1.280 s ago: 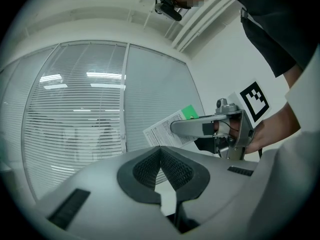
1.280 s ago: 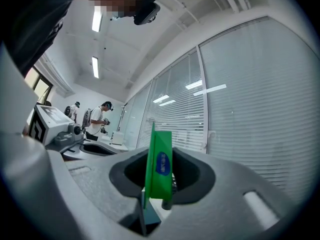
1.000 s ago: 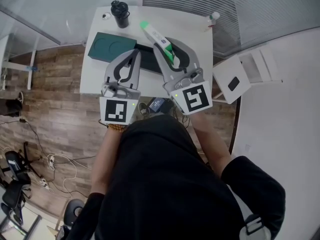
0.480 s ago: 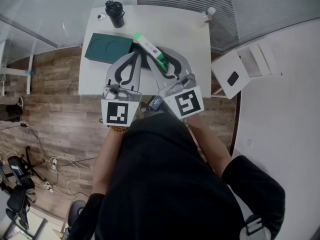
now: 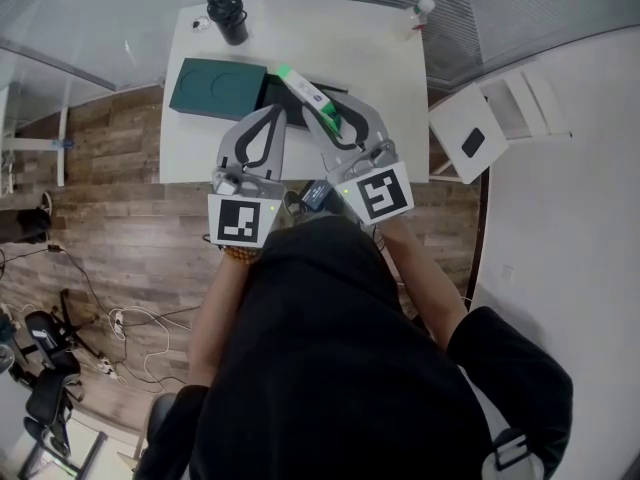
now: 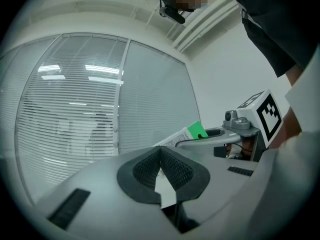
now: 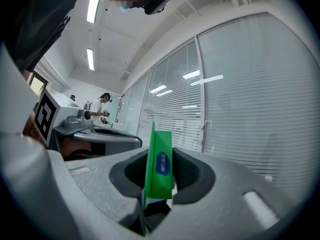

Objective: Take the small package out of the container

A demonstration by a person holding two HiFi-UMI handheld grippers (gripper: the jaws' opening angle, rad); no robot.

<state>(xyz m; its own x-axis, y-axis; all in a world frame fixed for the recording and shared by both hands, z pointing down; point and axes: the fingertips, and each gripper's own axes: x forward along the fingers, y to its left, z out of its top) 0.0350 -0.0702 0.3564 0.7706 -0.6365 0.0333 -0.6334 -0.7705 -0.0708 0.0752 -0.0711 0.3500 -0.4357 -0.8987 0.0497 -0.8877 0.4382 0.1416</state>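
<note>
Head view, L→R: dk green flat lid (image 5: 215, 88) w/ round emboss lies on L part of white table (image 5: 385, 58), black tumbler (image 5: 228, 16) stands behind it nr the far edge. Just R of the lid, touching or nearly so, is a black open container (image 5: 272, 88), partly covered by both tools. L gripper (image 5: 275, 111) is held out over the table's near half, tips at the container's near-L corner; in its own view L gripper (image 6: 160, 151) has pads (image 6: 145, 169) closed tip to tip w/ nothing pinched, so empty. R gripper (image 5: 335, 113) is beside it, apart, angled toward far-L; R gripper (image 7: 157, 159) is clamped on the small package (image 7: 159, 169), green end w/ blue oval label sticking up out of the pads. Small package (image 5: 305, 90) is a long white-green pack, free end pointing far-L, lying across the container in the head view; both gripper views show it up in the air against the window blinds, also seen edge-on from the L tool (image 6: 187, 135). Clear small bottle (image 5: 420, 8) at far-R table corner. White box (image 5: 470, 143) w/ a black patch on top sits off the table to the R, well apart. Wood floor (image 5: 110, 198) on the L
</note>
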